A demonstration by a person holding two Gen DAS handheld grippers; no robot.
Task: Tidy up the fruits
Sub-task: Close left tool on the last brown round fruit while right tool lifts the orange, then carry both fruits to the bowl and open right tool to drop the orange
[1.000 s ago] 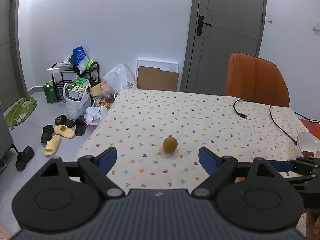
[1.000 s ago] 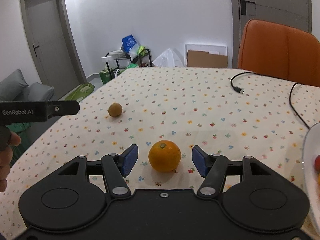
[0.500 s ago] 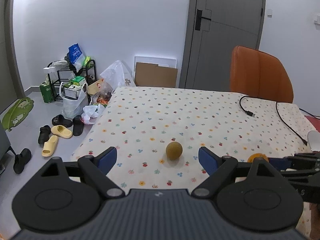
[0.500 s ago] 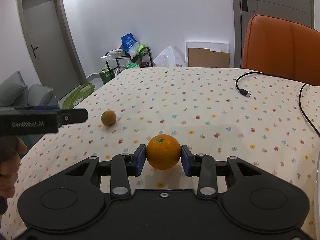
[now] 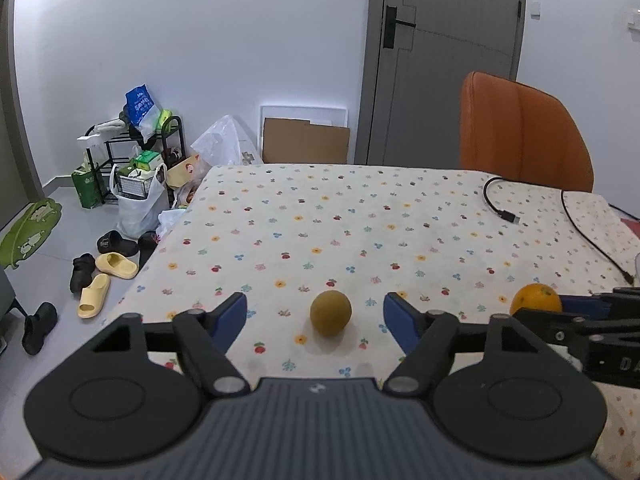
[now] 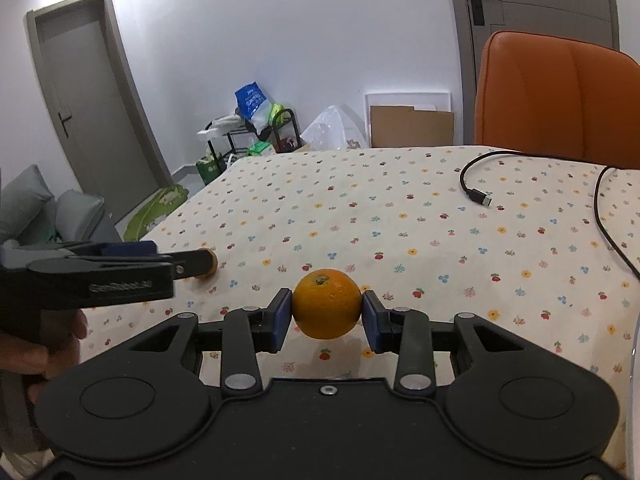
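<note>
In the left wrist view, the left gripper [image 5: 314, 316] is seen with its blue-padded jaws spread wide on either side of a small round brownish-yellow fruit [image 5: 331, 312], which rests untouched on the flower-patterned tablecloth [image 5: 360, 216]. At three o'clock, a round orange [image 5: 535, 298] is partly hidden behind the right gripper's black frame. A black cable [image 5: 520, 200] lies at one o'clock.

In the right wrist view, the orange [image 6: 326, 304] is clamped between the blue pads of the right gripper [image 6: 326, 314], raised clear of the cloth. The brownish fruit [image 6: 208, 266] is glimpsed at nine o'clock, behind the left gripper [image 6: 120, 270].
</note>
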